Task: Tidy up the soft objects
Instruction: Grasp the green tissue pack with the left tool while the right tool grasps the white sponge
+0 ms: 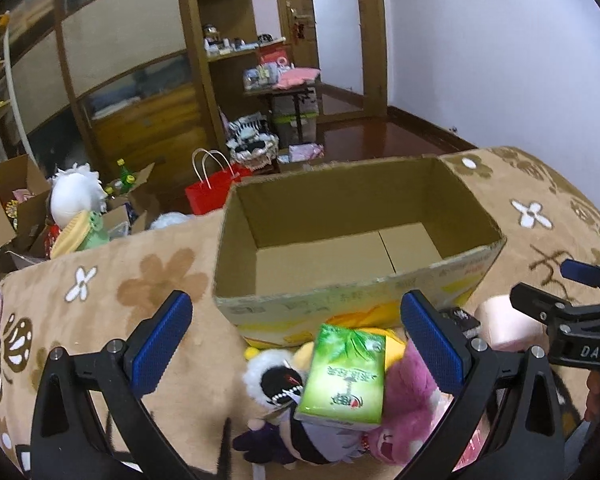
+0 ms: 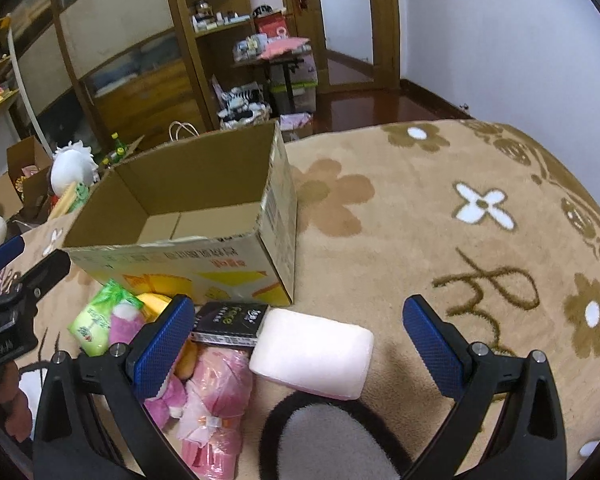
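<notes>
We find the cardboard box [image 1: 360, 248] empty; nothing sorted yet. The toys and tissue pack [image 1: 342, 376] lie piled beside it; left gripper [image 1: 296, 348] and right gripper [image 2: 296, 348] both gape wide, holding nothing.

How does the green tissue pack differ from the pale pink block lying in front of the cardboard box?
The green tissue pack lies on top of the plush toys; the pale pink block rests directly on the flowered blanket. The tissue pack carries printed text and pictures; the block is plain. The pack sits between the left gripper's open fingers, the block between the right gripper's. Both lie outside the cardboard box.
</notes>
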`<act>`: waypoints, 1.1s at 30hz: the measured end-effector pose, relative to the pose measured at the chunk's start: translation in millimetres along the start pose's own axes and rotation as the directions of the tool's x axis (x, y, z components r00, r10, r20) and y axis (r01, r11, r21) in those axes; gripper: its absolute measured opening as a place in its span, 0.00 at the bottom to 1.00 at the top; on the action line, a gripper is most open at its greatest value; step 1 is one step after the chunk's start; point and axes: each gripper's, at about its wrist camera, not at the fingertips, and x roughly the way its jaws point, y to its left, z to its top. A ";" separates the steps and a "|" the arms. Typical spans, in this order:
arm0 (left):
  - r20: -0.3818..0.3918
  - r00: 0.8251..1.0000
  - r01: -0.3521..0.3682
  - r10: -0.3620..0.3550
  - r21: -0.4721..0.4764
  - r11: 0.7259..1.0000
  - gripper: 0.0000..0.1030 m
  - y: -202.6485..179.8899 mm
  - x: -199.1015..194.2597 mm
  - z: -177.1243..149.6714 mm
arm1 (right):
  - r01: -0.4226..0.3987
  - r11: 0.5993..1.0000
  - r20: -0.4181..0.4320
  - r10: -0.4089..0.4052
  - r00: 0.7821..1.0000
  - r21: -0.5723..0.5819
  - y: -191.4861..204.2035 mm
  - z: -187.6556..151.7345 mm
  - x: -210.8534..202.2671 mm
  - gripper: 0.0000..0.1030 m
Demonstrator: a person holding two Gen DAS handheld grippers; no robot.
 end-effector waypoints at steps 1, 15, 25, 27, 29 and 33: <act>-0.010 1.000 0.003 -0.003 -0.003 1.000 1.00 -0.9 2.8 -1.7 | 0.001 1.000 -0.009 -0.001 1.000 0.000 -0.7 0.3 3.7 1.00; -0.132 0.991 0.021 -0.018 0.023 1.000 1.00 0.6 26.6 -24.8 | 0.011 1.000 -0.135 -0.011 0.991 0.001 -2.1 -23.4 41.1 1.00; -0.178 0.982 0.069 -0.060 0.040 0.997 1.00 -5.1 38.2 -29.7 | 0.013 1.000 -0.137 -0.012 0.990 0.004 -2.8 -22.5 39.2 1.00; -0.178 0.981 0.083 -0.074 0.046 0.995 1.00 -6.4 39.5 -29.1 | 0.019 1.000 -0.140 -0.020 0.990 -0.003 -2.3 -23.0 39.1 1.00; -0.180 0.981 0.084 -0.073 0.053 0.995 1.00 -7.7 40.7 -28.3 | 0.026 1.000 -0.148 -0.026 0.989 -0.007 -2.8 -23.7 39.9 1.00; -0.191 0.978 0.098 -0.088 0.046 0.994 1.00 -6.0 42.9 -29.0 | 0.032 0.999 -0.173 -0.033 0.984 -0.004 -4.4 -26.3 46.5 1.00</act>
